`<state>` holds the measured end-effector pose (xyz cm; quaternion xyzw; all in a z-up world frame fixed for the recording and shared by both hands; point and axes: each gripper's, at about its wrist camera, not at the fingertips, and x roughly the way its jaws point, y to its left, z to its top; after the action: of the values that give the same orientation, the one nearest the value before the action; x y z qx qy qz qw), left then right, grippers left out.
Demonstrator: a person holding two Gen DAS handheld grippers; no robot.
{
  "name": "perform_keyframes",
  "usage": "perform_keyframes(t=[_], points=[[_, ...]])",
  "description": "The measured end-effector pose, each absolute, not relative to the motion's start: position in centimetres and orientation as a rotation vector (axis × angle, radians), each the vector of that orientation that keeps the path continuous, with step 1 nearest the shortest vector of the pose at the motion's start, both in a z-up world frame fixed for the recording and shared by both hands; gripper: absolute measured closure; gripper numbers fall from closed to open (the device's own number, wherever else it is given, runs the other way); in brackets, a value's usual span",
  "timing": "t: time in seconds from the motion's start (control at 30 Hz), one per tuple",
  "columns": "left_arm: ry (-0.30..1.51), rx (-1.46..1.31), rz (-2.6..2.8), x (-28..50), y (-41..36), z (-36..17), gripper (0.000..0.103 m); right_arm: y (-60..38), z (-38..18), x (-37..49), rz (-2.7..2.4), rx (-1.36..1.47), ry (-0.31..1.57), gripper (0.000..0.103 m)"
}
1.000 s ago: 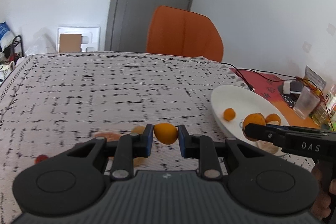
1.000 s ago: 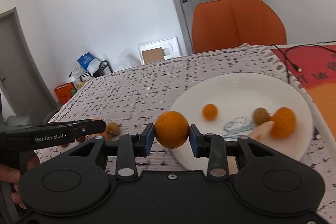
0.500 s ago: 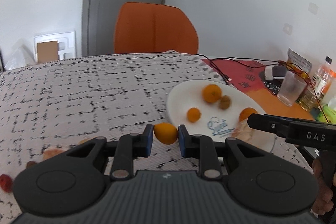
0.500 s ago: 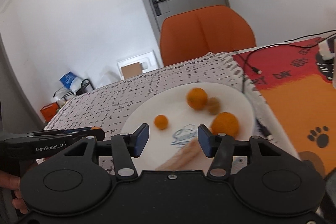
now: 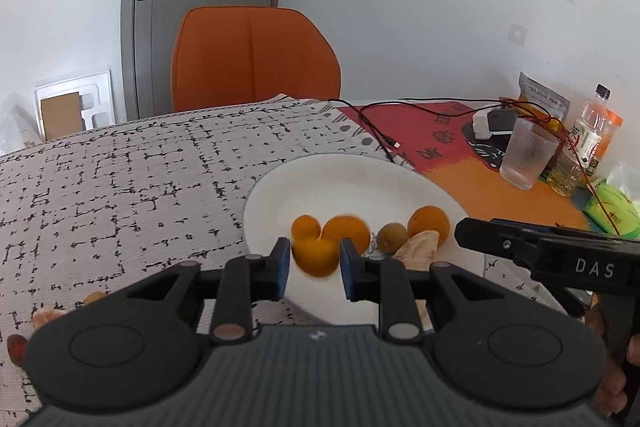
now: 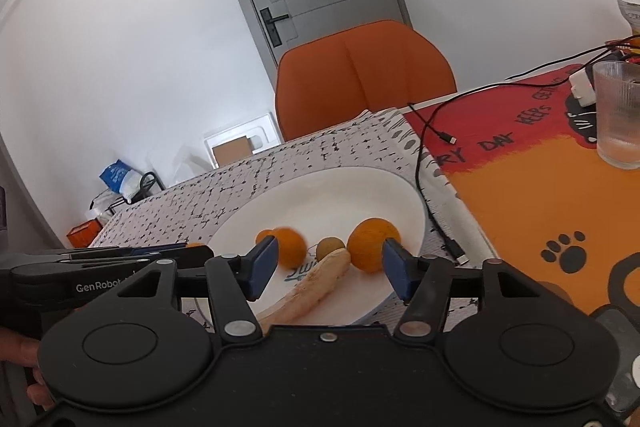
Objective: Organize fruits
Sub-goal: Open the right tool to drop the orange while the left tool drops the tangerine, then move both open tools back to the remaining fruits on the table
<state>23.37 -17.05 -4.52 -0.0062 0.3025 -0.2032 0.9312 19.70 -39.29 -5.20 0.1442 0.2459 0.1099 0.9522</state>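
The left gripper (image 5: 313,269) is hovering over the near rim of the plate (image 5: 320,179), its jaws just beginning to part around a small orange fruit (image 5: 314,258) that sits blurred between the pads. The right gripper (image 6: 326,269) is spreading its jaws wider with nothing between them. Beyond them, on the plate (image 6: 340,187), are lying two oranges (image 6: 370,245), a smaller one, a brown fruit (image 6: 330,247) and a pale peeled piece (image 6: 316,285). At two o'clock of the plate a glass (image 6: 618,115) is standing on the orange mat (image 6: 540,195); at twelve, a chair (image 6: 362,79).
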Motion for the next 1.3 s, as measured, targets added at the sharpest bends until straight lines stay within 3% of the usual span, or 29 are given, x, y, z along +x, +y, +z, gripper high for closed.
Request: perform_keyframes(t=[0.33,0.8,1.0,1.07,1.2,1.3], points=[[0.633,-0.016,-0.360,22.5,-15.4,-4.2,0.072,-38.9,-5.0,19.1,0.239,0.296,0.495,0.040],[0.600,-0.050,-0.233,19.9,-10.0,-3.0,0.046,-35.2,-4.2,19.0,0.300,0.260,0.479,0.031],[0.572,-0.048,-0.164,18.5,-7.2,-2.3,0.030,-33.1,-3.9,19.0,0.340,0.247,0.470,0.023],[0.566,-0.054,-0.129,18.2,-6.1,-2.1,0.027,-32.3,-3.8,19.0,0.354,0.239,0.471,0.019],[0.566,-0.072,-0.071,17.6,-3.9,-2.1,0.022,-31.0,-3.7,19.2,0.378,0.241,0.449,0.002],[0.568,-0.080,-0.028,17.4,-2.4,-2.3,0.021,-30.2,-3.7,19.4,0.388,0.242,0.444,0.000]])
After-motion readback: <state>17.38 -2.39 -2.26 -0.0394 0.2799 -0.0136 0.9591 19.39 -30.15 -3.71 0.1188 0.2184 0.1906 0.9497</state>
